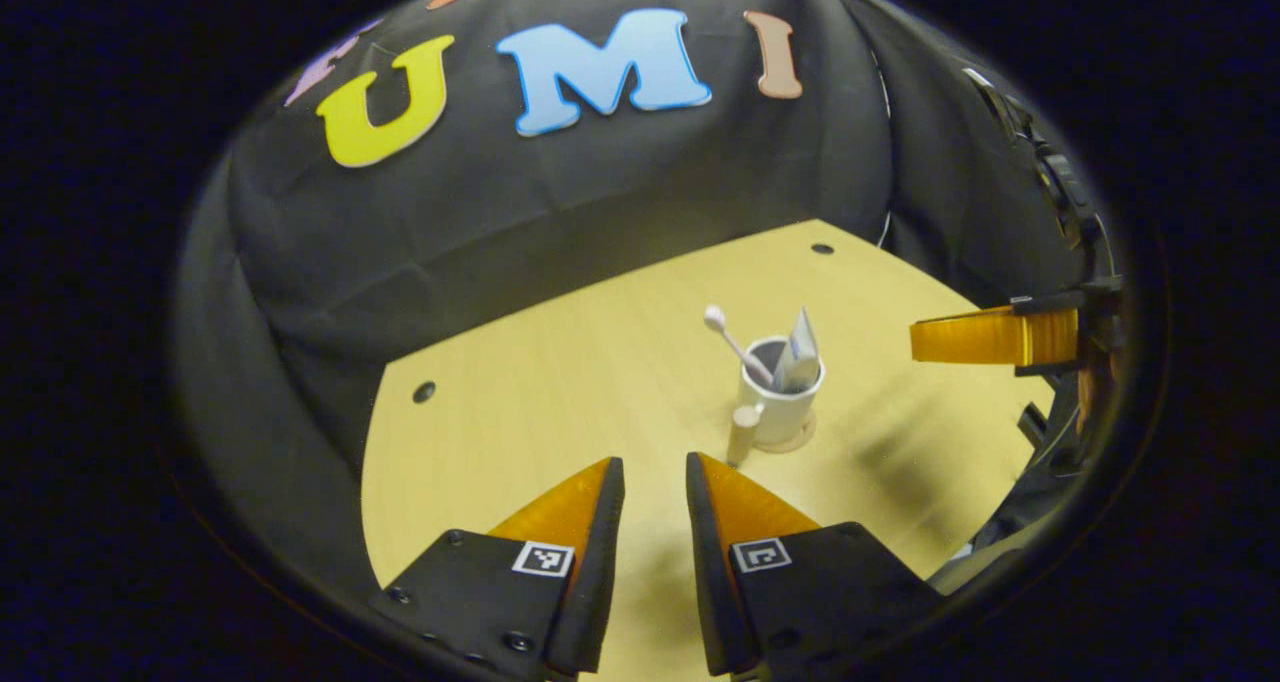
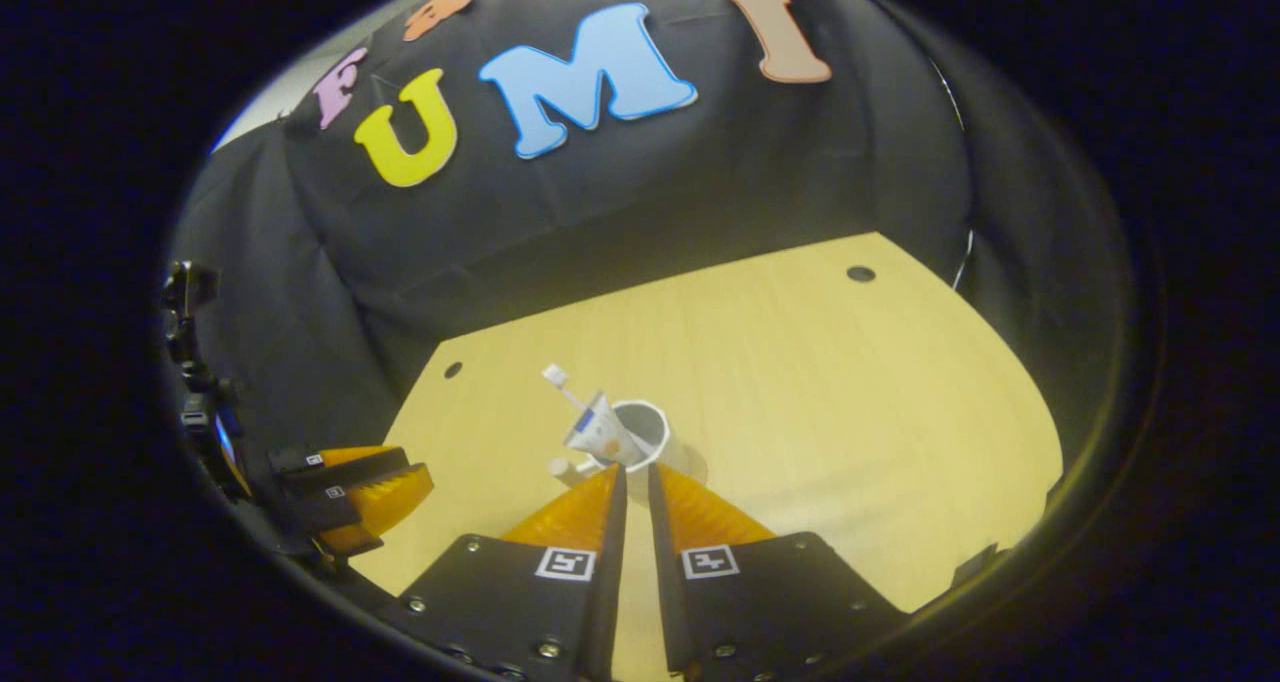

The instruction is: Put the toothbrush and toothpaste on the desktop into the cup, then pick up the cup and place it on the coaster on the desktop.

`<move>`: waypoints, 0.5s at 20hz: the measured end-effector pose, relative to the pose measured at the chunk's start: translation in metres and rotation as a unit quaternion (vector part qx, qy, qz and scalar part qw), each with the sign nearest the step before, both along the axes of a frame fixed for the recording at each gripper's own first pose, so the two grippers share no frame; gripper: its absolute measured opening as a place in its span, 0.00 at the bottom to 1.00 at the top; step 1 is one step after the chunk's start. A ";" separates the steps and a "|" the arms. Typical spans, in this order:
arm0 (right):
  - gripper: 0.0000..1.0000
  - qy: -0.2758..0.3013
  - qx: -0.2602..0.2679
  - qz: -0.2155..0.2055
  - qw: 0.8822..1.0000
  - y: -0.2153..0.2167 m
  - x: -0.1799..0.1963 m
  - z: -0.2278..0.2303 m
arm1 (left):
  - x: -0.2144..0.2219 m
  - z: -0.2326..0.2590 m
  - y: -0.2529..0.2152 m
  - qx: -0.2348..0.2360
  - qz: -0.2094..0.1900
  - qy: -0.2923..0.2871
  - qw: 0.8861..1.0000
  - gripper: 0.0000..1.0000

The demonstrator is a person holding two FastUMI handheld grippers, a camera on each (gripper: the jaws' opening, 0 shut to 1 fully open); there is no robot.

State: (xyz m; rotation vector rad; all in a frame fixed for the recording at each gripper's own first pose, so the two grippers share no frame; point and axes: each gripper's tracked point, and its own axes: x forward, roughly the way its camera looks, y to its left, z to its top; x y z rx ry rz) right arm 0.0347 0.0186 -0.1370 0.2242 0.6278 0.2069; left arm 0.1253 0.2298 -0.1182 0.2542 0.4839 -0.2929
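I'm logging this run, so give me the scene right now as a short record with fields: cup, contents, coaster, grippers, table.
cup: white cup upright on the table
contents: toothbrush and toothpaste both stand in it, leaning, tops above the rim
coaster: round coaster shows under the cup's base
beside cup: small pale cylindrical item, identity unclear
left gripper: narrow gap between fingers, holding nothing, short of the cup
right gripper: fingers nearly together, holding nothing, near the cup
table: light wood desktop
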 end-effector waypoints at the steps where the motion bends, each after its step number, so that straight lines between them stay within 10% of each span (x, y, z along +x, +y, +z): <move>1: 0.17 -0.021 -0.006 0.004 1.000 0.004 0.005 0.018 | 0.009 0.005 -0.006 -0.004 -0.001 -0.028 1.000 0.53; 10: 0.18 -0.200 -0.022 0.023 0.979 0.029 0.010 0.173 | 0.018 0.162 -0.030 -0.134 0.044 -0.187 0.972 0.43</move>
